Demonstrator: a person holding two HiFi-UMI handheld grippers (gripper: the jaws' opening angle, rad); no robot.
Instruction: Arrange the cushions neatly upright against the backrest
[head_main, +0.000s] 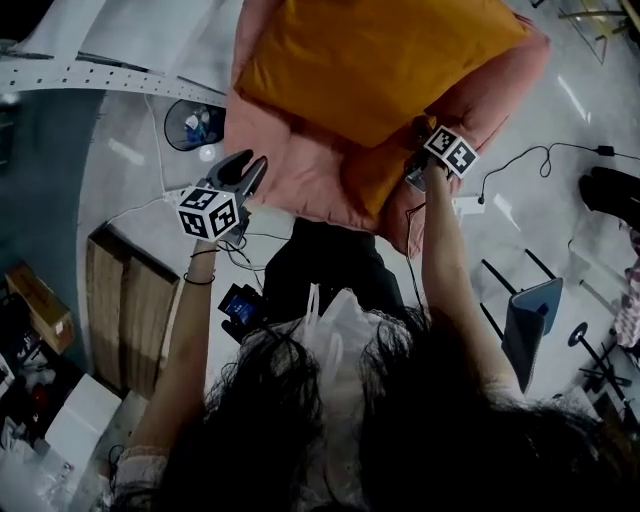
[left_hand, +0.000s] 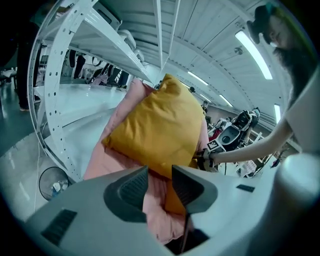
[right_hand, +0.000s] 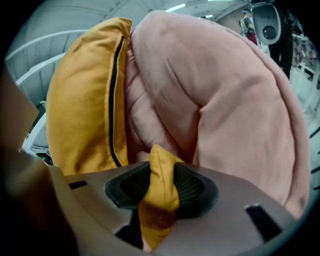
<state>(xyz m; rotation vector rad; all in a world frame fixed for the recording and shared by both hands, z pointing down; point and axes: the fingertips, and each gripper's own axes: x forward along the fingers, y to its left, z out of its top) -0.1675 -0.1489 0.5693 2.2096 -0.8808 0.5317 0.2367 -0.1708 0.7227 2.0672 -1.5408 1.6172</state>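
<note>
The orange cushion (head_main: 380, 60) lies against the pink cushion (head_main: 300, 165), with the pink one bulging out along its lower and right sides. The right gripper (right_hand: 161, 172) has a corner of the orange cushion pinched between its jaws, and the fabric is bunched up between the pads. The left gripper (head_main: 248, 165) sits just beside the pink cushion's left edge, jaws partly open with nothing between them. A white rack (left_hand: 75, 75) stands behind, and a fan (head_main: 195, 125) rests on the floor.
</note>
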